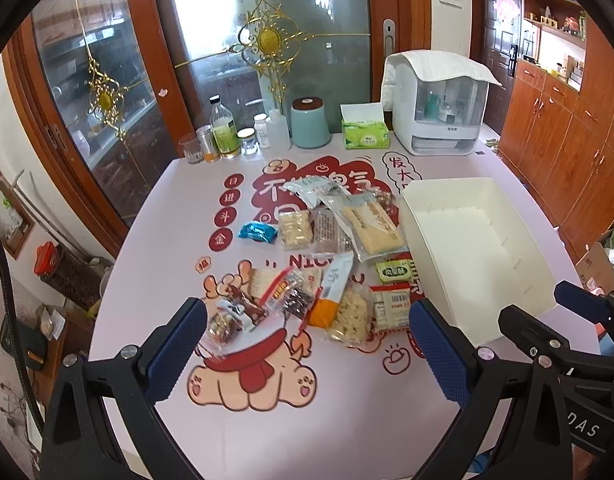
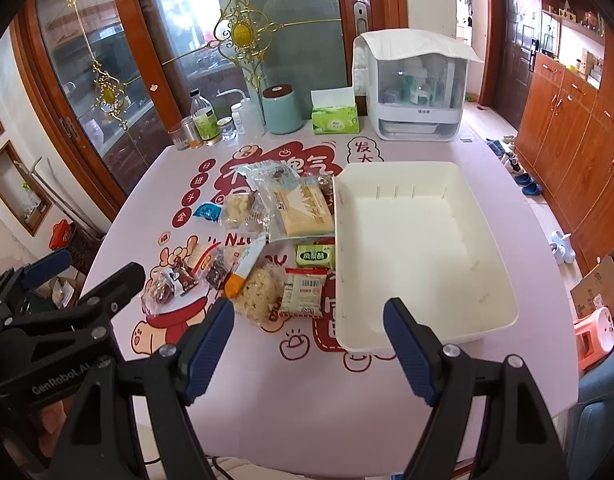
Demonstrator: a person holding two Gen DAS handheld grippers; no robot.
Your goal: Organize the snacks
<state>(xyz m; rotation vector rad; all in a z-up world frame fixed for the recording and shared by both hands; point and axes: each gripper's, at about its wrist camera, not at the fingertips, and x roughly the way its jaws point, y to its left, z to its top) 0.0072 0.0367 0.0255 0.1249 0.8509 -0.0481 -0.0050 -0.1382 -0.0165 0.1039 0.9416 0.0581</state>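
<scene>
Black gripper (image 2: 309, 336) frames (blue pads (image 2: 209, 344))

Table (image 2: 347, 400): pale pink cover printed with red and peach cartoon figures and red characters. Bin (image 2: 487, 320): plain white. Blue pack (image 1: 258, 233): bright blue. Green pack (image 2: 315, 257): light green with dark lettering. Large pack (image 2: 307, 216): clear wrap, pale yellow contents. Tube pack (image 1: 331, 292): white with orange end. Jar (image 2: 282, 110): mint green, brown lid. Tissue box (image 1: 365, 133): green and white. Doors: brown wood frames, gold ornaments on glass. Gripper pads (image 2: 209, 346): dark blue, dotted texture, on black arms.
</scene>
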